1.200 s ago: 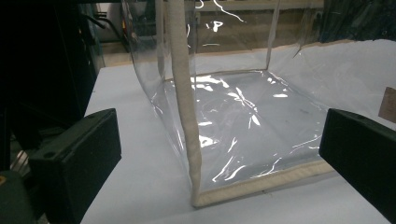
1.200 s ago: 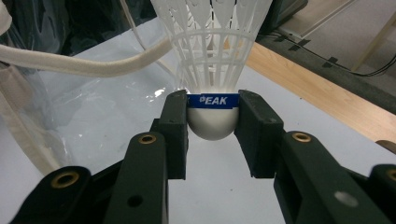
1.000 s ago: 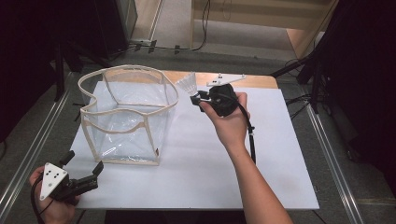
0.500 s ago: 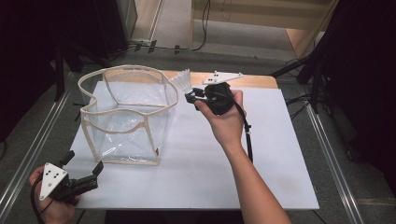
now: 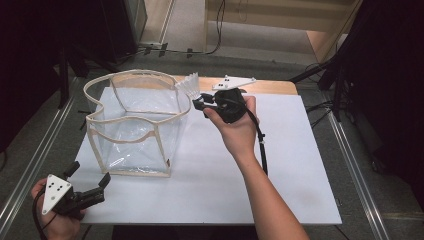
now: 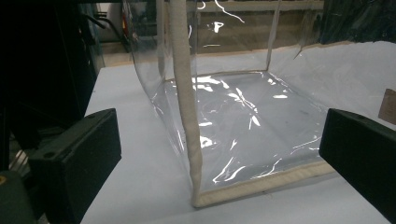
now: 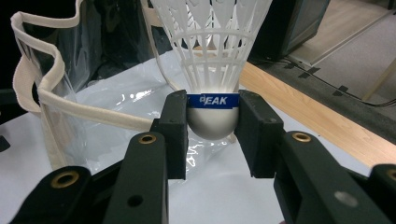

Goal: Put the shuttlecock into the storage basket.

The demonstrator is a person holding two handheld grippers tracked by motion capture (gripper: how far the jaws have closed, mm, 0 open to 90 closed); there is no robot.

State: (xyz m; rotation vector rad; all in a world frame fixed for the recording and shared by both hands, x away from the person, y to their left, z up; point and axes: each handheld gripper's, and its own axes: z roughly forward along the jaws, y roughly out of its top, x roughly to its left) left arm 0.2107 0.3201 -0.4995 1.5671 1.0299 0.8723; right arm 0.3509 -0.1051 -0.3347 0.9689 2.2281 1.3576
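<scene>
White table, wooden far edge, clear cream-trimmed bag standing on it

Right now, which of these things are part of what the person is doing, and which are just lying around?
In use:
- shuttlecock, gripped at its cork by the right gripper
- clear bag, standing open beside it
- left gripper, open, near the bag's corner

Just there:
- white table
- floor cables

Bright overhead light, dark surroundings, glare on clear bag.
</scene>
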